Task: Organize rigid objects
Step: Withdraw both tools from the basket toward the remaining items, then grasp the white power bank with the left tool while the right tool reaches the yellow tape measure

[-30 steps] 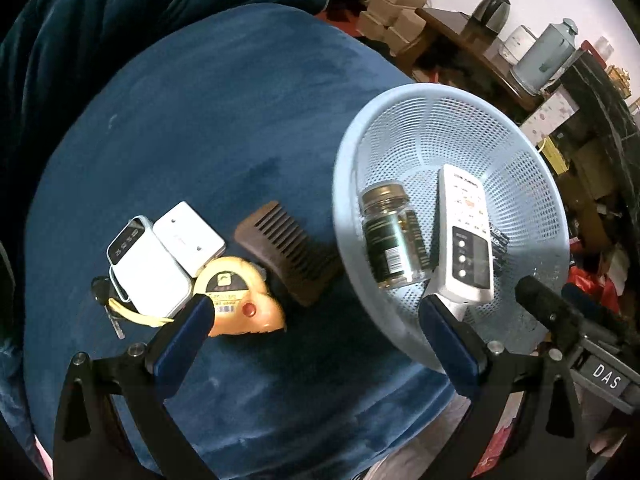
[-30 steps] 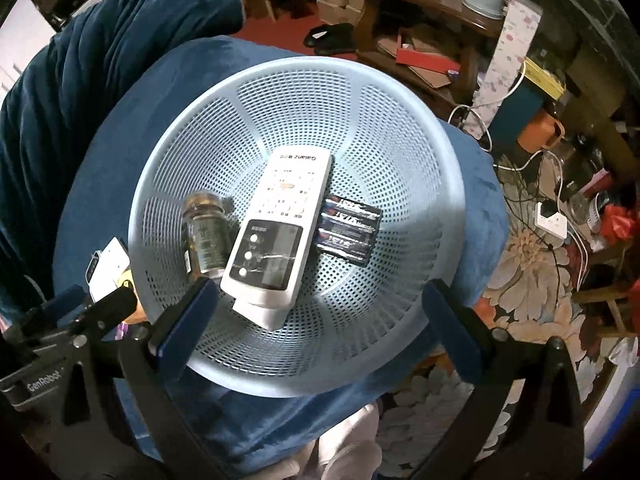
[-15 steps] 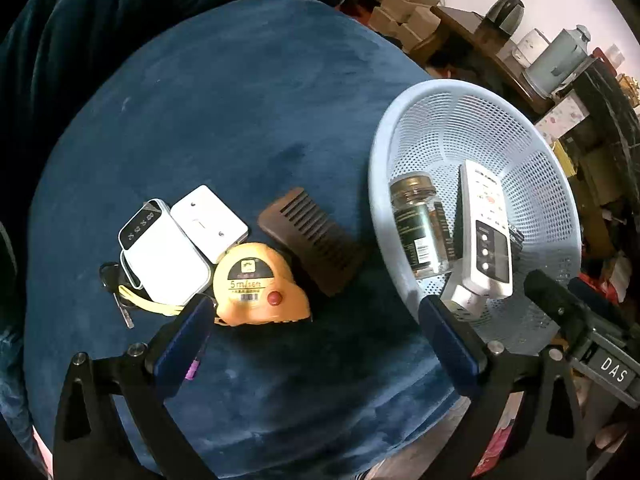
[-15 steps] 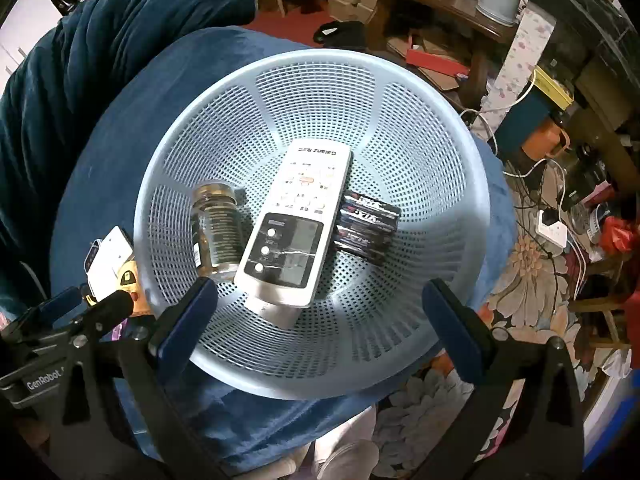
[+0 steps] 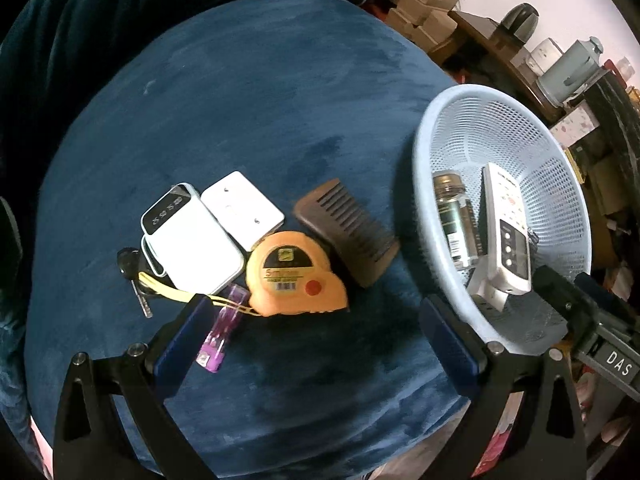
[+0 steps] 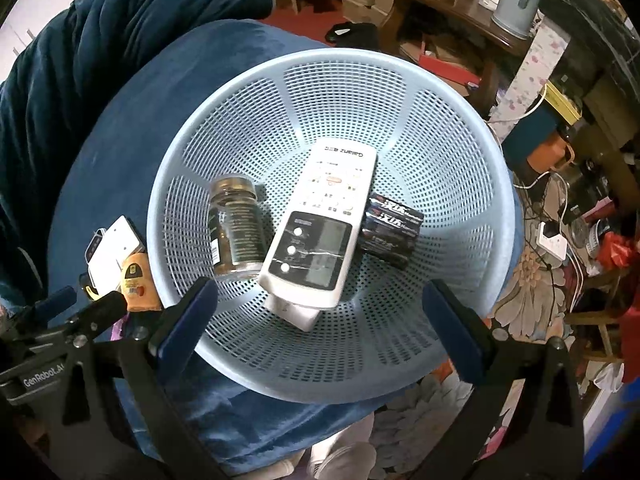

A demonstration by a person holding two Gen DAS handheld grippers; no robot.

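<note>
Round tabletop covered in dark blue velvet cloth (image 5: 240,92), biggest thing in both views. Pale blue perforated plastic basket (image 5: 560,184) sits on its right side, rim overhanging the near-right edge. Left tongs (image 5: 316,336) spread wide, empty, hovering over the near part of the cloth in front of the loose items. Right tongs (image 6: 320,320) also spread wide, empty, over the near rim of the basket (image 6: 460,152).

In the basket: white remote control with grey display panel (image 6: 320,232), lying along the middle, near end resting on a small white block (image 6: 298,316) (can't tell what it is). Left of it, touching, a clear glass jar with gold lid and dark label (image 6: 236,232) on its side. Right of it, a black shrink-wrapped battery pack (image 6: 392,232), partly tucked under the remote.

On the cloth, left of the basket, in one cluster: dark brown wooden wide-tooth comb (image 5: 348,232), nearest the basket; white rectangular power bank with black indicator strip (image 5: 188,240); orange tape measure with yellow strap (image 5: 294,276), touching the comb; flat white rectangular plate (image 5: 242,208) beyond it; translucent purple plastic piece (image 5: 224,328) near the left finger; black-headed key (image 5: 134,276) at far left.
</note>
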